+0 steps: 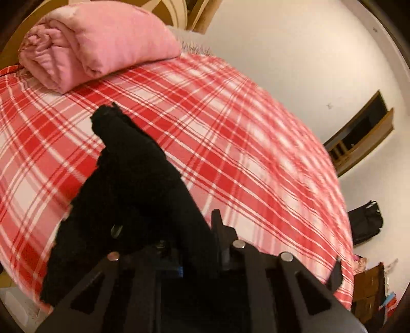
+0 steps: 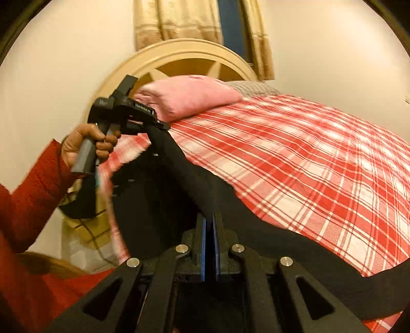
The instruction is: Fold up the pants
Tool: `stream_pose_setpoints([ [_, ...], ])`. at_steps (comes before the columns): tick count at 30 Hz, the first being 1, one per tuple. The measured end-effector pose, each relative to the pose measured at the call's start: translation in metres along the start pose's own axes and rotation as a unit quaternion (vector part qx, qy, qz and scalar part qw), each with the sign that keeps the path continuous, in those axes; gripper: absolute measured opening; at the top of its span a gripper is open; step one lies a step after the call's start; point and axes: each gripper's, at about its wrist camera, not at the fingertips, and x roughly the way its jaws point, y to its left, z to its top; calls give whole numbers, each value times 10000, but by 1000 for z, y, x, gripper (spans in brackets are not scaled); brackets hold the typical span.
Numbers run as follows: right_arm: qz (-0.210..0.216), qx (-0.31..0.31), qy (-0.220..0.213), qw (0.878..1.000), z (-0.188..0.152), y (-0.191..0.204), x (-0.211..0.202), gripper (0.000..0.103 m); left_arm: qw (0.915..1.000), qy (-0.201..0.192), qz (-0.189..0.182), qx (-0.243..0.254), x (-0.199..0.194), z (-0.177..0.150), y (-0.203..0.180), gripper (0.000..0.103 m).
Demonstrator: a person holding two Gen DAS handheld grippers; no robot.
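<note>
Black pants (image 2: 194, 184) fill the near part of both wrist views, lifted off the bed and stretched between the two grippers. Nearest the right wrist camera, the right gripper (image 2: 210, 238) has its jaws closed, blue pads almost together, with a band of the black cloth running across just in front of them and pinched there. From that point the fabric climbs leftward and away as a taut strip to the left gripper (image 2: 160, 125), whose jaws are clamped on its far end; a hand (image 2: 87, 146) in a red sleeve (image 2: 30, 194) grips that tool's grey handle. More of the pants hangs down in a dark sheet below the strip, and another part trails off to the right along the near edge of the bed. In the left wrist view the cloth (image 1: 133, 179) rises from the left gripper's (image 1: 179, 243) jaws and drapes to the left, hiding one finger. Beneath lies a red-and-white plaid bedspread (image 1: 243, 143) covering the bed, blurred in places. At the far end sits a folded pink blanket (image 1: 97, 48), with a cream and tan headboard (image 2: 179, 59) behind it and beige curtains (image 2: 179, 20) above. Pale walls surround the bed, and a dark bag (image 1: 366, 220) rests on the floor at the right.
</note>
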Motion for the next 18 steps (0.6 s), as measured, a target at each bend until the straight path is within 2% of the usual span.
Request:
stream_pose_setpoints([
  [3, 307, -87, 210, 9993, -13, 20, -14, 5, 9998, -47, -4, 211, -27, -24, 4, 17],
  [5, 398, -61, 394, 9984, -28, 29, -11, 5, 9992, -23, 221, 339, -38, -44, 11, 17],
  [9, 453, 206, 707, 9963, -59, 37, 12, 5, 9965, 142, 737, 361, -29, -79, 36, 18],
  [12, 285, 190, 878, 9955, -77, 40, 31, 5, 9937, 273, 1062, 240, -11, -98, 56, 27],
  [14, 150, 202, 1094, 9937, -88, 41, 46, 7, 9910, 329, 1288, 145, -3, -107, 68, 39],
  [18, 183, 460, 1403, 9889, -103, 35, 63, 11, 9905, 284, 1333, 153, -6, -113, 74, 43],
])
